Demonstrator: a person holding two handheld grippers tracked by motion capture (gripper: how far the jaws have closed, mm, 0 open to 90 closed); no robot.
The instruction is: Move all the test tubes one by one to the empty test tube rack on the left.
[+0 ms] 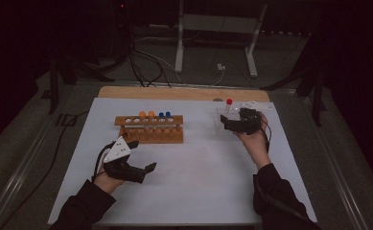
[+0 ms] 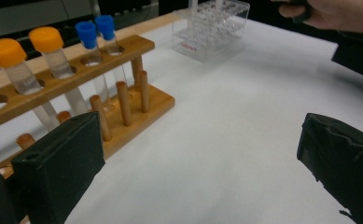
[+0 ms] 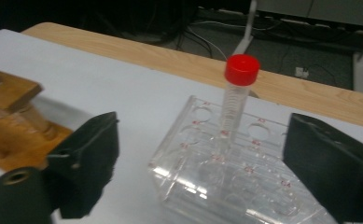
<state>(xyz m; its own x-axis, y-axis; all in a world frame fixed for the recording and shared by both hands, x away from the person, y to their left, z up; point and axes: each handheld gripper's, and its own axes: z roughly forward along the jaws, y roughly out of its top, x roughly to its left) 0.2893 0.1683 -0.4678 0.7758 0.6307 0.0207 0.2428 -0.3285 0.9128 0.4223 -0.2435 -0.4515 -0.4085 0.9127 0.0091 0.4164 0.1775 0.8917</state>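
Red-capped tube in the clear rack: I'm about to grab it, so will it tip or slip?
The red-capped tube is tall, thin and smooth-walled, so probably slippery and light. It leans slightly in the clear rack, so the hole looks loose; it should lift out easily, and a sideways push may rock it.

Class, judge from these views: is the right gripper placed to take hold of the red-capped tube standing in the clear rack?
Probably yes. The right gripper has open jaws facing the red-capped tube, which stands upright and alone in the clear rack, with nothing between them.
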